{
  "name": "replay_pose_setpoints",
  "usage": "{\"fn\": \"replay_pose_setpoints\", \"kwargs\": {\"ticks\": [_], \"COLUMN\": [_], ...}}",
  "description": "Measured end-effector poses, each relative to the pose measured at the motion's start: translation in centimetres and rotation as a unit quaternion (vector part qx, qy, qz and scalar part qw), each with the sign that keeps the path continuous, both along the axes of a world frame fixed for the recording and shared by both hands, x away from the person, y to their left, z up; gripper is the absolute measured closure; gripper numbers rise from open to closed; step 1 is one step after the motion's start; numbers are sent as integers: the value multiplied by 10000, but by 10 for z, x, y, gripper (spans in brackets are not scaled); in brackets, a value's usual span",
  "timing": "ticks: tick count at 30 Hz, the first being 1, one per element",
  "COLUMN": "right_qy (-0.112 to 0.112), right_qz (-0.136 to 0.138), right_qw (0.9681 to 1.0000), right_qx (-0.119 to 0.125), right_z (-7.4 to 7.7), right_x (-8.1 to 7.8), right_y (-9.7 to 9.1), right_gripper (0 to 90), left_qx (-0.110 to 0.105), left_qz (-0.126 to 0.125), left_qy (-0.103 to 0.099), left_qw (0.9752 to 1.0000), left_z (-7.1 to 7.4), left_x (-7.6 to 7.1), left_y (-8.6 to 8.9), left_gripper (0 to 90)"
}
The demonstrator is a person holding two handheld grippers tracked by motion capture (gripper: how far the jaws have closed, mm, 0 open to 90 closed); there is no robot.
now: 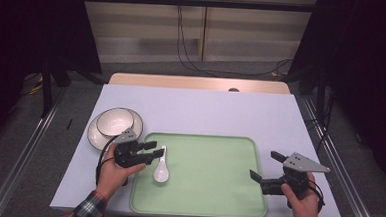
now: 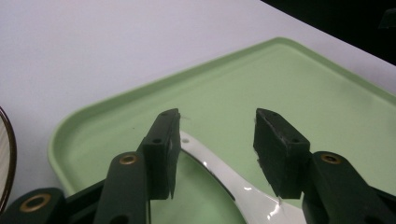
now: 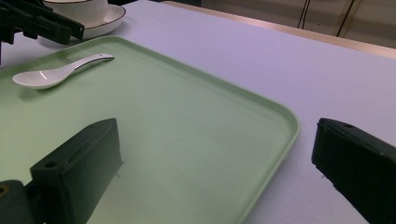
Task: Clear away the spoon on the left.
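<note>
The white spoon (image 1: 160, 170) lies flat on the floor of the green tray (image 1: 200, 209), near the tray's left edge. In the high view its long axis runs from 12 o'clock to 6 o'clock: the handle tip points to 12 o'clock, and the bowl sits at the 6 o'clock end, tilted slightly toward 7 o'clock.

The left gripper (image 1: 152, 151) hovers at the handle end. Seen from the spoon's middle, it lies at about 11 o'clock, touching or just beside the handle. The jaws point toward 3 o'clock, across the spoon's axis. In the left gripper view the jaws stand spread, with the handle (image 2: 219, 172) passing between them. The handle lies close against the left jaw and clear of the right jaw. No pad presses on it, so the spoon rests on the tray, not in a grip.

The right gripper (image 1: 267, 166) hangs over the tray's right edge, at about 3 o'clock from the spoon and well apart from it. Its jaws stand wide apart, with one over the tray floor and one over the table (image 1: 206, 109); nothing lies between them.

The left gripper is by far the nearer one. Judgement: any re-grip or withdrawal falls to the left gripper, and a withdrawal should go toward 9 o'clock, square to the handle, so as not to drag it.

A bowl (image 1: 115, 121) on a plate (image 1: 95, 136) stands on the table at 10 o'clock from the spoon, just outside the tray.
</note>
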State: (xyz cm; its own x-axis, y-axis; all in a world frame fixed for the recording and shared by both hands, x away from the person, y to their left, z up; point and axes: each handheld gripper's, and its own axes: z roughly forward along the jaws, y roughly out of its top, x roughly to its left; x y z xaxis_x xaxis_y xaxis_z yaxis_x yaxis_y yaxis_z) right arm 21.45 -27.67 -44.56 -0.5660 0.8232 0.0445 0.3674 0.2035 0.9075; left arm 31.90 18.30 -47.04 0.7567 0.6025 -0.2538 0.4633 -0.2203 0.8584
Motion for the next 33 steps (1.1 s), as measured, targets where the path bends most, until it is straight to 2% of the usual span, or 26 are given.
{"fn": "replay_pose_setpoints", "kwargs": {"ticks": [11,12,19,21,26,28,29,33], "right_qy": [-7,0,9,9,12,7,-17,-13], "right_qz": [7,12,-1,-1,-8,-4,9,5], "right_qw": [10000,10000,10000,10000,10000,10000,10000,10000], "right_qx": [6,6,15,14,5,13,9,13], "right_z": [0,0,0,0,0,0,0,0], "right_x": [0,0,-1,-1,-1,-1,0,0], "right_y": [-1,-1,-2,-2,-2,-3,-3,-3], "right_gripper": [8,8,8,8,8,8,8,8], "left_qx": [-71,-1,0,23,-90,2,-85,-65], "left_qz": [-5,46,0,83,25,107,35,69], "left_qy": [-201,-270,-528,-566,-620,-634,-657,-735], "left_qw": [9998,9996,9986,9984,9980,9979,9978,9972], "left_z": [6,7,13,15,17,20,20,23], "left_x": [-1,-1,-1,-2,-1,-2,-1,-2], "left_y": [3,4,9,11,14,15,16,19], "left_gripper": [459,451,379,354,303,285,277,242]}}
